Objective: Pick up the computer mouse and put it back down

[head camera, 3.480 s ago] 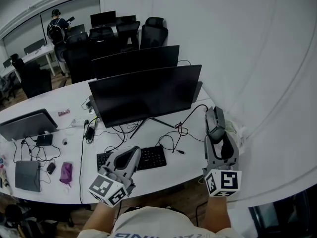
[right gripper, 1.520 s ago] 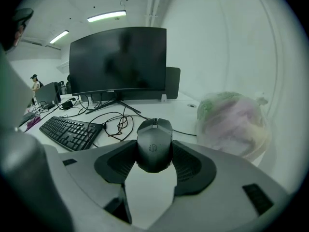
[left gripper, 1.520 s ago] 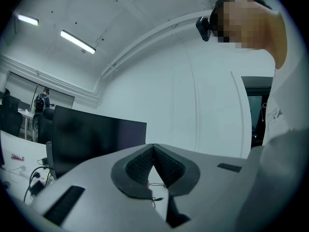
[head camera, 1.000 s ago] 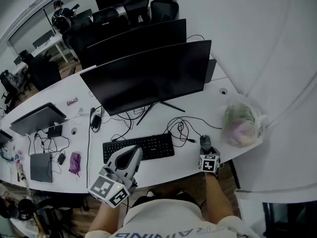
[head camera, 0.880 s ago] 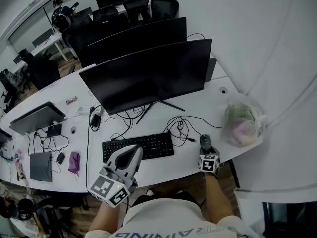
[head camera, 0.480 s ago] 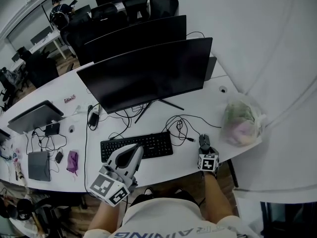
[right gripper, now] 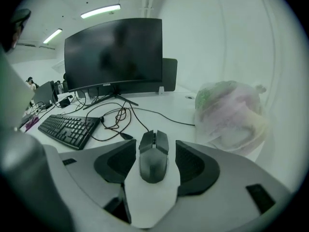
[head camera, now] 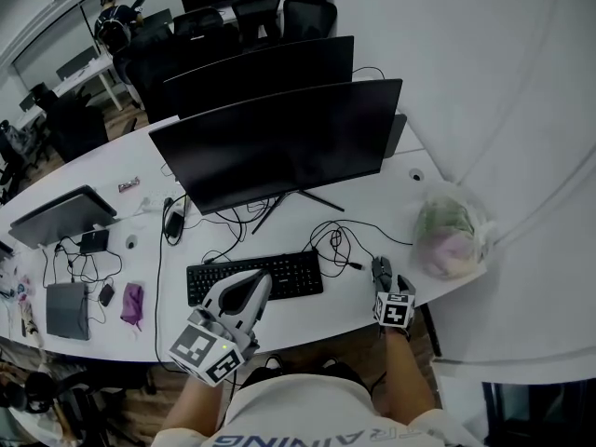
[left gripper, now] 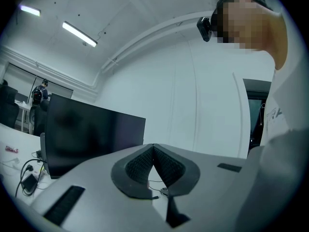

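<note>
Since 3.5 s ago the right gripper (head camera: 384,285) has come down from beside the monitor (head camera: 279,147) to the white desk (head camera: 307,317), right of the keyboard (head camera: 253,277). Its jaws are standing wide, straddling the black computer mouse (right gripper: 154,154), which is lying flat, long axis running along the jaws, gaps showing either side. The left gripper (head camera: 244,296) is hovering closed, empty, farther off.

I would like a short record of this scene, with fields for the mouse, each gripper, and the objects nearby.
mouse: flat on the white desk
right gripper: open, one jaw on each side of the mouse
left gripper: shut, nothing between the jaws
nearby: plastic bag at the mouse's right, keyboard at its left
</note>
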Tool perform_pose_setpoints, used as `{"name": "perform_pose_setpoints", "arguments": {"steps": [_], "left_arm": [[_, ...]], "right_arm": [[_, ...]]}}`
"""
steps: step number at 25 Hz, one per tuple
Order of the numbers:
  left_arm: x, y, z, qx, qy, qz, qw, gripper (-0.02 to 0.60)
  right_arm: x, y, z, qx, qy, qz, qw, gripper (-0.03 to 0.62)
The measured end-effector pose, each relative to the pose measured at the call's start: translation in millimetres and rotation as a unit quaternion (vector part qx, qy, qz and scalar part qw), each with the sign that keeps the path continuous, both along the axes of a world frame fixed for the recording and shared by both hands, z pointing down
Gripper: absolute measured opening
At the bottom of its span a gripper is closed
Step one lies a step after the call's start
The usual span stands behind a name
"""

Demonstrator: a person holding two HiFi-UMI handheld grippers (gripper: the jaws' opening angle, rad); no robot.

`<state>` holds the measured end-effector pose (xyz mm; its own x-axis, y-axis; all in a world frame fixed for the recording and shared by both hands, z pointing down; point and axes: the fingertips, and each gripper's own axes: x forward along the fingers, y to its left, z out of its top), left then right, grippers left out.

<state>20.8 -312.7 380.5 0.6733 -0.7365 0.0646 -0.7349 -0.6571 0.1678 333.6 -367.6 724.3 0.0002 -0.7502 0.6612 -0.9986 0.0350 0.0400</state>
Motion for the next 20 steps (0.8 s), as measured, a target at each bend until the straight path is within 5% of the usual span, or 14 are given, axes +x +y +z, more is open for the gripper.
{"name": "perform_pose_setpoints", "arguments": {"steps": [13, 20], "left_arm": [[-9.5, 7.9, -9.9, 0.016, 0.012, 0.008, 0.9998, 0.005], [-17.8, 13.3, -14.2, 0.023, 0.022, 0.007, 0.9994, 0.005]], "right_arm": [[-40.6, -22.7, -157.6, 0.16, -0.033, -0.039, 0.986, 0.245], [-71.5, -4.8, -268.7, 0.291, -0.042, -0.058, 0.954, 0.105]]}}
